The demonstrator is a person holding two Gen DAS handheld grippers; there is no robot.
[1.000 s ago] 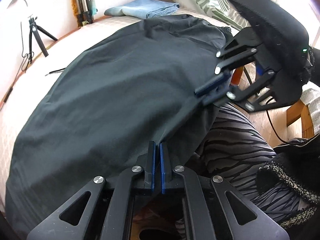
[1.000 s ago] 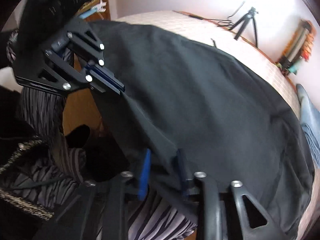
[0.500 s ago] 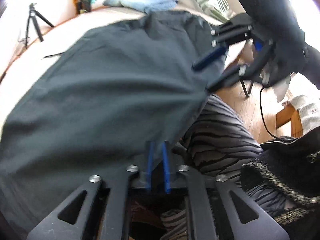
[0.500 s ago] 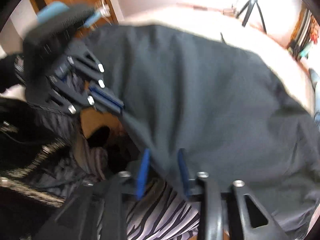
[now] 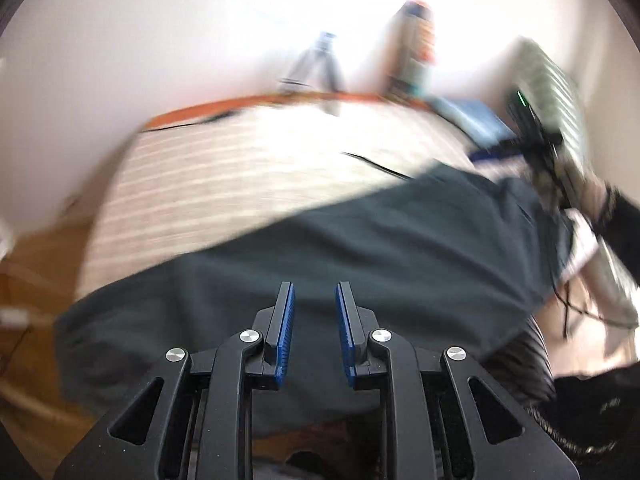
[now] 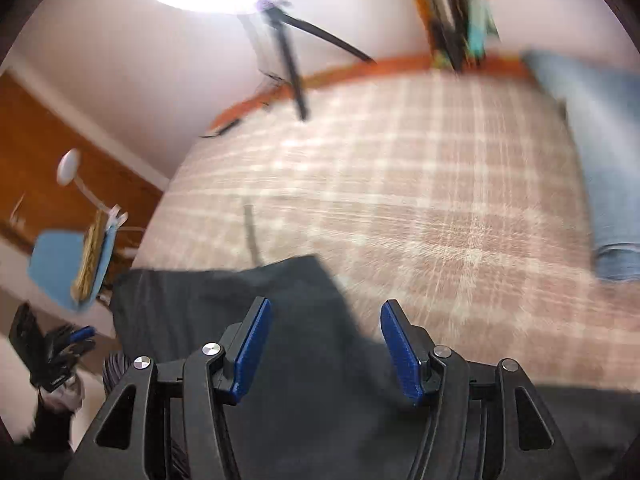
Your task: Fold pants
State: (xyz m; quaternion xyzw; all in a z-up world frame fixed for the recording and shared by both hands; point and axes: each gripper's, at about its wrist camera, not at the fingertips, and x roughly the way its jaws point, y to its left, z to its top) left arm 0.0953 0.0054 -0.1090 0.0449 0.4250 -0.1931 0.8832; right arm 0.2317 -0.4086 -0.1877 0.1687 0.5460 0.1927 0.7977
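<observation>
Pants [image 5: 360,248], dark, soft, limp, likely light: lie under both empty claws, left [image 5: 313,334] part-open, right [image 6: 325,350] opening; grip an edge.

Readable text: none in either view; both are blurred by motion
Dark pants [image 5: 360,264]: plain cloth, no tag or print to be seen
Checked bed cover [image 6: 400,184]: a pattern of squares only, no lettering
Tall colourful thing against the wall [image 5: 416,40]: orange and blue patches that could be a label, too smeared to read
Folded blue jeans [image 6: 608,152]: no label visible
</observation>
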